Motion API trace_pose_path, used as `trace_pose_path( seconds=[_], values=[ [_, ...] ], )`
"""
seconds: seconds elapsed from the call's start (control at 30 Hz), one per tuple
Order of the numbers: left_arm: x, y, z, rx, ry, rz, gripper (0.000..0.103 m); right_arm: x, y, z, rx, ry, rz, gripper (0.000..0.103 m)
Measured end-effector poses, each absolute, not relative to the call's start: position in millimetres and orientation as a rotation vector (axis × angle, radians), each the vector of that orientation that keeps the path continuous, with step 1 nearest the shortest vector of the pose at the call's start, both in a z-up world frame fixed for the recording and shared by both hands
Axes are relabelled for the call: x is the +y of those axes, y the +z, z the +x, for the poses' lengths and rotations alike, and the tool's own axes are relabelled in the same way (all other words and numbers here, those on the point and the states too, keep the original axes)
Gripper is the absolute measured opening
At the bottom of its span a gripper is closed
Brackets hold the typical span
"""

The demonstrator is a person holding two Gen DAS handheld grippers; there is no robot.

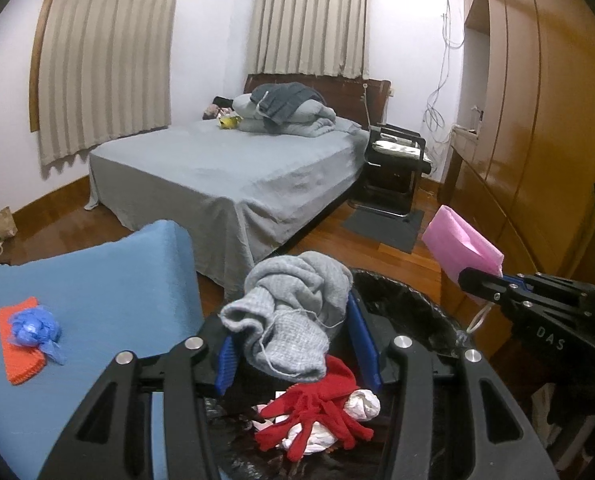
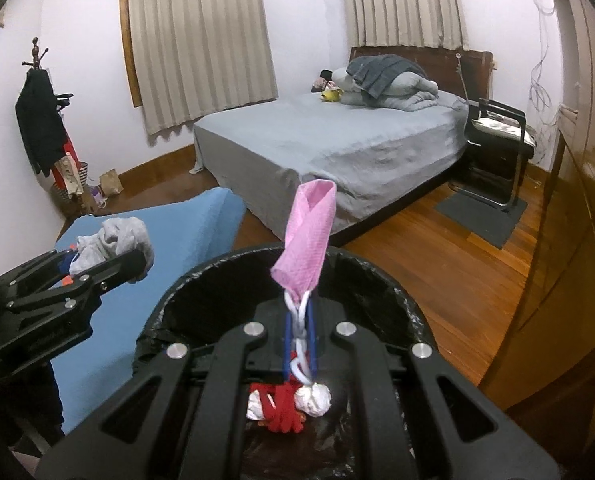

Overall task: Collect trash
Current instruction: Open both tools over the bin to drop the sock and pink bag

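My left gripper (image 1: 293,344) is shut on a bunched grey knitted sock (image 1: 293,312), held over the near rim of a bin with a black liner (image 1: 409,308). A red cloth (image 1: 317,420) and crumpled white paper (image 1: 361,404) lie inside the bin. To the right, my right gripper (image 2: 300,340) is shut on the white loops of a pink face mask (image 2: 309,236), which sticks up above the bin (image 2: 201,292). From the right wrist, the left gripper (image 2: 109,268) and its sock (image 2: 113,244) show at the left. An orange cloth (image 1: 21,360) and a blue plastic wad (image 1: 33,326) rest on a blue cushion (image 1: 97,280).
A grey-sheeted bed (image 2: 337,148) with piled bedding fills the middle of the room. A black chair (image 2: 497,140) and dark floor mat (image 2: 477,216) stand beside it. A wooden wardrobe (image 1: 537,120) lines the right wall. A coat stand (image 2: 41,120) and a paper bag (image 2: 111,182) sit far left.
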State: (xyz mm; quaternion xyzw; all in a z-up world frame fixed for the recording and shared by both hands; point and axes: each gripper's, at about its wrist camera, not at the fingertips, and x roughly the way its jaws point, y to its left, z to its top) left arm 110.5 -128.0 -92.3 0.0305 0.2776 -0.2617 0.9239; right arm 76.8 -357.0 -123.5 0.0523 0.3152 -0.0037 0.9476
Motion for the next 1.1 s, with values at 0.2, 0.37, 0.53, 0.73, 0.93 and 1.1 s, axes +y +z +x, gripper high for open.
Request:
trace_pose_path(
  seconds=[0.2, 0.37, 0.53, 0.73, 0.93, 1.1],
  values=[
    [-142, -105, 117, 0.598, -0.56, 0.063, 0.049, -361, -134, 79, 0.663, -0.012, 0.107, 0.006],
    [-147, -114, 121, 0.622, -0.567, 0.063, 0.049, -364, -144, 83, 0.684, -0.013, 0.116, 0.006],
    [-151, -119, 128, 0.644, -0.572, 0.06, 0.049, -367, -156, 85, 0.708, -0.011, 0.126, 0.006],
    [-152, -122, 134, 0.658, -0.583, 0.054, 0.06, -372, -169, 88, 0.736, -0.021, 0.128, 0.013],
    [-144, -118, 135, 0.64, -0.562, 0.044, 0.07, -372, -171, 91, 0.74, -0.036, 0.124, 0.037],
    [-130, -113, 137, 0.624, -0.51, 0.04, 0.082, -370, -168, 88, 0.716, -0.06, 0.105, 0.076]
  ],
)
